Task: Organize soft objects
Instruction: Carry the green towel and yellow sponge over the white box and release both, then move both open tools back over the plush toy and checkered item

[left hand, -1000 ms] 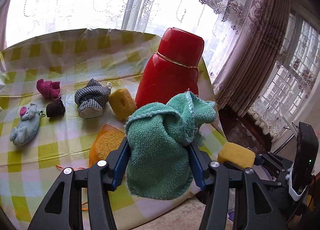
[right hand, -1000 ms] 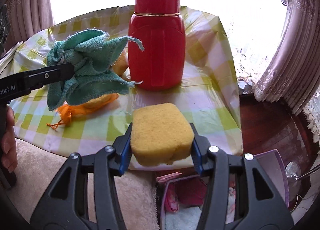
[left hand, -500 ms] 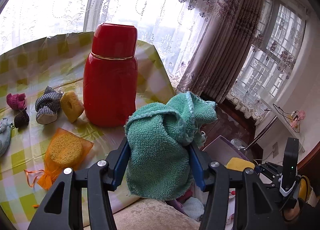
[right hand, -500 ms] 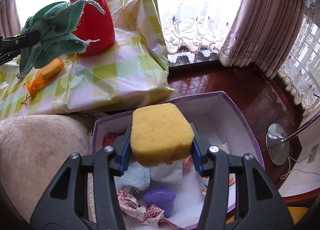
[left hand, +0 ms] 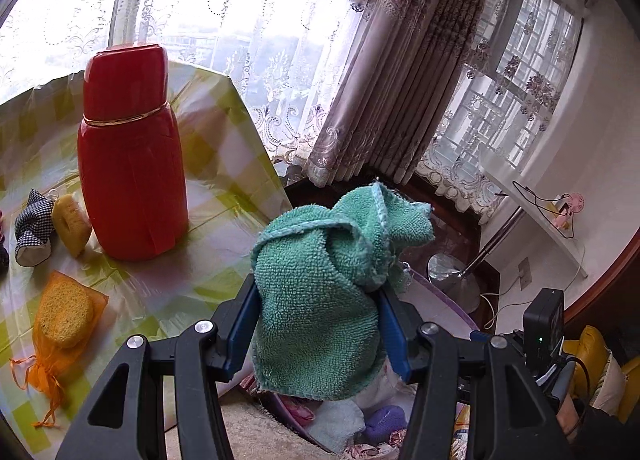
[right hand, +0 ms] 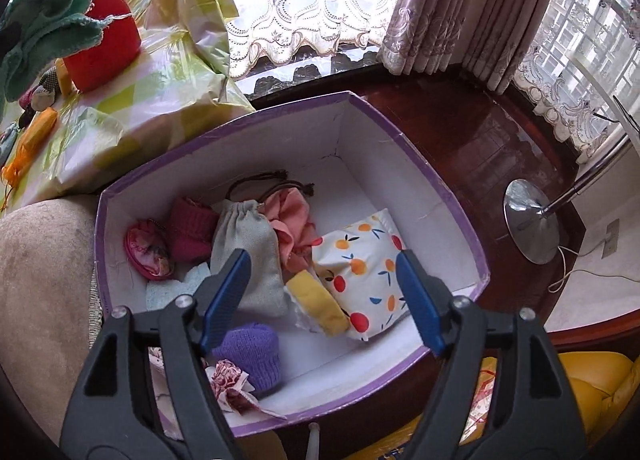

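My left gripper (left hand: pixel 320 300) is shut on a bunched green towel (left hand: pixel 320 260), held above the near edge of a purple-rimmed white box (left hand: pixel 444 300) beside the table. The same towel (right hand: pixel 48 19) shows at the upper left of the right wrist view. My right gripper (right hand: pixel 322 260) hangs over the box (right hand: pixel 416 147) with its jaws opening and nothing between them. The yellow sponge (right hand: pixel 318 302) lies in the box below them, against a fruit-print pouch (right hand: pixel 360 264). Several soft things fill the box: a grey drawstring bag (right hand: pixel 248 248), a purple knit piece (right hand: pixel 252 348), pink cloth (right hand: pixel 292 219).
On the checked tablecloth (left hand: pixel 224 244) stand a tall red thermos (left hand: pixel 128 163), a yellow sponge (left hand: pixel 72 223), a checked fabric piece (left hand: pixel 34 227) and an orange mesh bag with a sponge (left hand: pixel 64 320). A floor-lamp base (right hand: pixel 528 219) sits right of the box, a beige cushion (right hand: pixel 40 300) on its left.
Both grippers swung right, from the table to over the box. The right jaws opened and the yellow sponge dropped into the box. The left still grips the towel.
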### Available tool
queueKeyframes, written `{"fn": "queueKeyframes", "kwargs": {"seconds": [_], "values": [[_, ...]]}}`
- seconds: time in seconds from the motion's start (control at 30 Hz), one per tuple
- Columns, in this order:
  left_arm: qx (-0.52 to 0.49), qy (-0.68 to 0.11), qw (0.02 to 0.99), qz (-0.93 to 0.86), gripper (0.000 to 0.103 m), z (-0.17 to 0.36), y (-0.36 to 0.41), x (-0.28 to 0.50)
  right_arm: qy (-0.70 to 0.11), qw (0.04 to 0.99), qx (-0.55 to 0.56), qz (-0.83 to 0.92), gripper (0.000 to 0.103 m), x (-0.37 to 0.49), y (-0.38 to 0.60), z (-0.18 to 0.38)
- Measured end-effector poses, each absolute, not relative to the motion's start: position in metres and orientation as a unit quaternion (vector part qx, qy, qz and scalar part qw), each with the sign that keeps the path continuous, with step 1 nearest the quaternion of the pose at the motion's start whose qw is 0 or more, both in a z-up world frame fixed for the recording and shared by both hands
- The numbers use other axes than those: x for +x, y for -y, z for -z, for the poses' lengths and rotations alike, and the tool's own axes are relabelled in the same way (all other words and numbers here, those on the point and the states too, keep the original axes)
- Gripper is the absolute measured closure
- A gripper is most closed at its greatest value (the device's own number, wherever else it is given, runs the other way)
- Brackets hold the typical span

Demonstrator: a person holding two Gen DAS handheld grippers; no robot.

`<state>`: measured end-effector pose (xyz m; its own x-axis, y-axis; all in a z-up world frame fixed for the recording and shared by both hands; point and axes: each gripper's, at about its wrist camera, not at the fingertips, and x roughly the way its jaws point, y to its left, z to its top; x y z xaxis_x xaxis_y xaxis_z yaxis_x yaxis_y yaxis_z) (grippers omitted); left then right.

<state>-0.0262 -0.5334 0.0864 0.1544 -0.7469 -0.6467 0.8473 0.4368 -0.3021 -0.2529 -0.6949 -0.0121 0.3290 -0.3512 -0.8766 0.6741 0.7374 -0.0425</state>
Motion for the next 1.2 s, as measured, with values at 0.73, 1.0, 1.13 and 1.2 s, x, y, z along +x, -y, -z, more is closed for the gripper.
{"fn": "queueKeyframes", "kwargs": {"seconds": [0.73, 1.0, 1.13, 1.2], "values": [[0.077, -0.414, 0.707, 0.568, 0.026, -0.079, 0.612, -0.043, -0.463, 0.806, 0.181, 0.322, 0.024, -0.251, 0.700, 0.009], [0.080, -0.380, 0.770, 0.506, 0.022, -0.090, 0.569, -0.027, -0.413, 0.847, 0.121, 0.312, 0.011, -0.222, 0.666, -0.021], [0.076, -0.347, 0.794, 0.494, 0.022, -0.093, 0.543, -0.018, -0.392, 0.855, 0.059, 0.333, 0.008, -0.193, 0.642, -0.037], [0.083, -0.333, 0.808, 0.480, 0.022, -0.094, 0.529, -0.012, -0.387, 0.860, 0.034, 0.330, 0.008, -0.178, 0.630, -0.042]]}}
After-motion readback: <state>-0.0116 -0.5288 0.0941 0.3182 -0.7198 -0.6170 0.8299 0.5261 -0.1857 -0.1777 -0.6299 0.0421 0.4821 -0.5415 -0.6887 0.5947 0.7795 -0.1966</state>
